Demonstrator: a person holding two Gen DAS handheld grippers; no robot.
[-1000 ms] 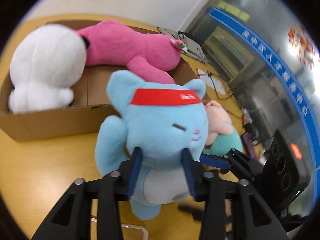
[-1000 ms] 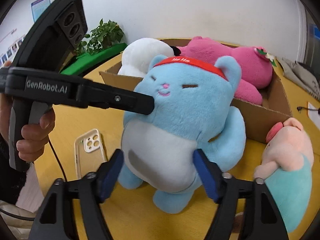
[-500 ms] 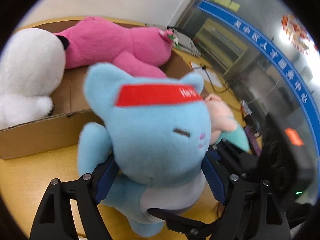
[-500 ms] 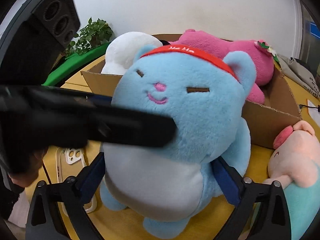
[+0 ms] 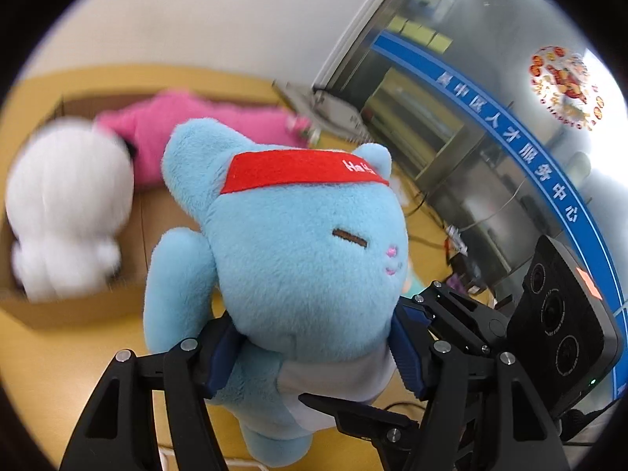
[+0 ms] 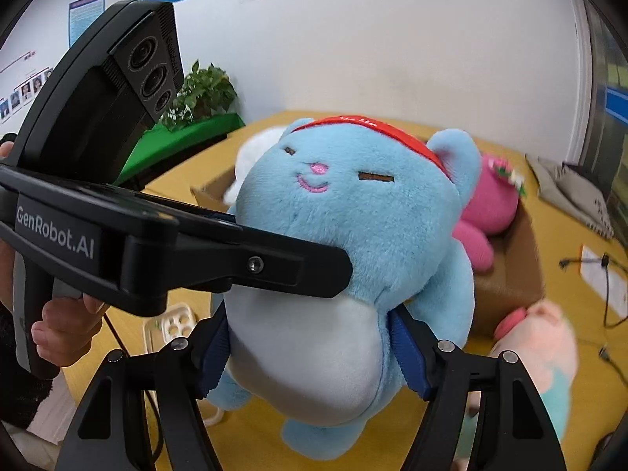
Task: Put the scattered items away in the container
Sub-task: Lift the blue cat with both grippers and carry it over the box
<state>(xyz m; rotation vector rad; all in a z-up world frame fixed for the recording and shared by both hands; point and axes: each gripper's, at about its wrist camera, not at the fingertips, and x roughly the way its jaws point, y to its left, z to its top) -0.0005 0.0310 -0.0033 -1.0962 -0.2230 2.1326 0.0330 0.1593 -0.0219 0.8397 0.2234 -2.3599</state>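
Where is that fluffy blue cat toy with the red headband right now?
The fluffy blue cat toy fills both views, clamped between the left gripper and right gripper, in front of the brown cardboard box.

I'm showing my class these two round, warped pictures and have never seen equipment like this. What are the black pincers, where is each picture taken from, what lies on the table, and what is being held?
There is no robot here. A person holds a hand-operated two-finger gripper in each hand, and each carries a wide-angle camera looking along its fingers, hence the round, bent pictures. One view comes from the left gripper, the other from the right gripper; each also shows the other tool. Both have just been closing and now press on the blue plush cat with its red headband, apparently raised off the yellow table. Behind sits a cardboard box already holding a white plush and a pink plush. A pink-and-teal plush and a phone case lie on the table.
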